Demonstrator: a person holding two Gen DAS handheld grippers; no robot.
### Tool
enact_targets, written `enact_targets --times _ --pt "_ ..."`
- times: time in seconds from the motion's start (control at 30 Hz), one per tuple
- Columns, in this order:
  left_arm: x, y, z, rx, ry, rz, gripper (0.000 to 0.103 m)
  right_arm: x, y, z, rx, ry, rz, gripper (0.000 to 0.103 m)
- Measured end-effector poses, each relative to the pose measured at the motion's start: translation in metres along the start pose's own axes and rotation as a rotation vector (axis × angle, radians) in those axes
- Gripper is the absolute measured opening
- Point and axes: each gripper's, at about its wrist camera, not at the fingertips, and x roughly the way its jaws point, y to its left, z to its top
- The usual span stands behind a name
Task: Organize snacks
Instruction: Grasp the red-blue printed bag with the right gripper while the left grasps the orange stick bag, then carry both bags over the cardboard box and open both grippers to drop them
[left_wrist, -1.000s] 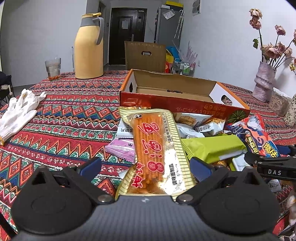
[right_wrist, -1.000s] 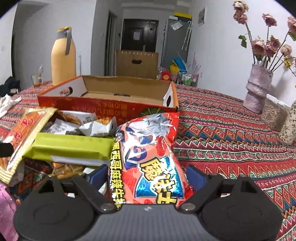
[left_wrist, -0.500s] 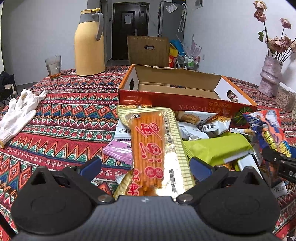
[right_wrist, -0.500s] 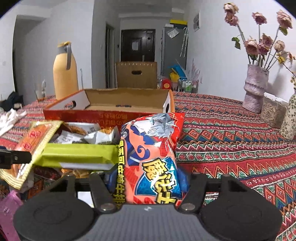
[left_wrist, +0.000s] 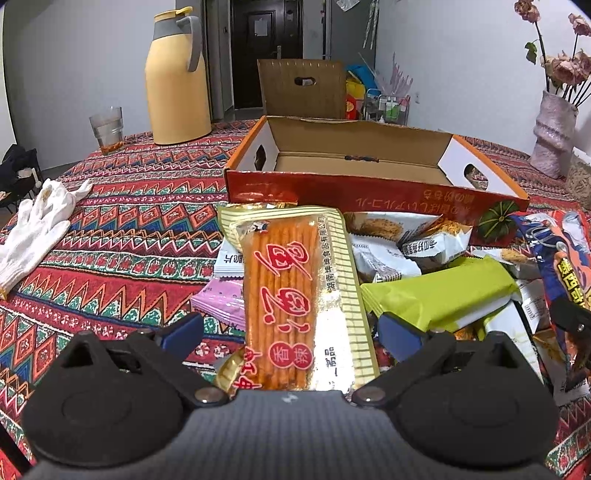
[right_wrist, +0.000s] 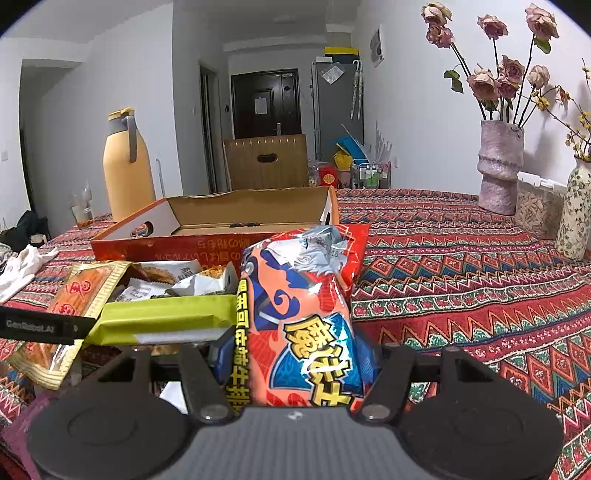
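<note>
The right gripper (right_wrist: 295, 363) has its blue fingers (right_wrist: 221, 356) drawn in against both sides of a red snack bag (right_wrist: 301, 314), so the bag is clamped and stands up between them, its crimped silver top toward the box. The left gripper (left_wrist: 290, 334) is another matter: its fingers (left_wrist: 183, 330) stand wide apart, with a long gold-edged packet of orange sticks (left_wrist: 291, 295) lying lengthwise in the gap, and neither pad appears to touch it. That packet rests on top of the snack pile (left_wrist: 413, 266), beside a green packet (left_wrist: 439, 295) and some white wrappers, all heaped against the near long wall of the open cardboard box (left_wrist: 369, 192), which looks empty inside. The pile and box sit on the patterned tablecloth (left_wrist: 122, 236), toward the middle of the table; a white glove (left_wrist: 35, 229) lies near its left edge, and a yellow jug (left_wrist: 177, 74) and a glass (left_wrist: 107, 129) at the far left. I judge this the picking stage: one bag secured, one packet framed. Next the left fingers need to close on the stick packet, then both must lift clear of the pile and over the box's near wall.
</note>
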Motion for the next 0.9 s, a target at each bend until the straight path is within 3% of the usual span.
enact_targets --times 0.17,0.33,0.8,0.9 --pt "0.004 -0.001 0.000 0.000 0.030 -0.017 0.079 -0.002 0.001 -0.001 0.007 0.000 0.002 0.061" --pt "0.004 0.001 -0.001 -0.016 0.034 -0.020 0.071 -0.004 0.002 -0.001 0.009 -0.001 0.002 0.061" --pt "-0.016 0.016 -0.001 -0.025 -0.008 -0.053 0.037 -0.026 0.004 -0.004 0.019 -0.029 -0.023 0.061" --pt "-0.022 0.018 -0.002 -0.022 -0.022 -0.061 0.035 -0.032 0.005 -0.003 0.021 -0.039 -0.029 0.061"
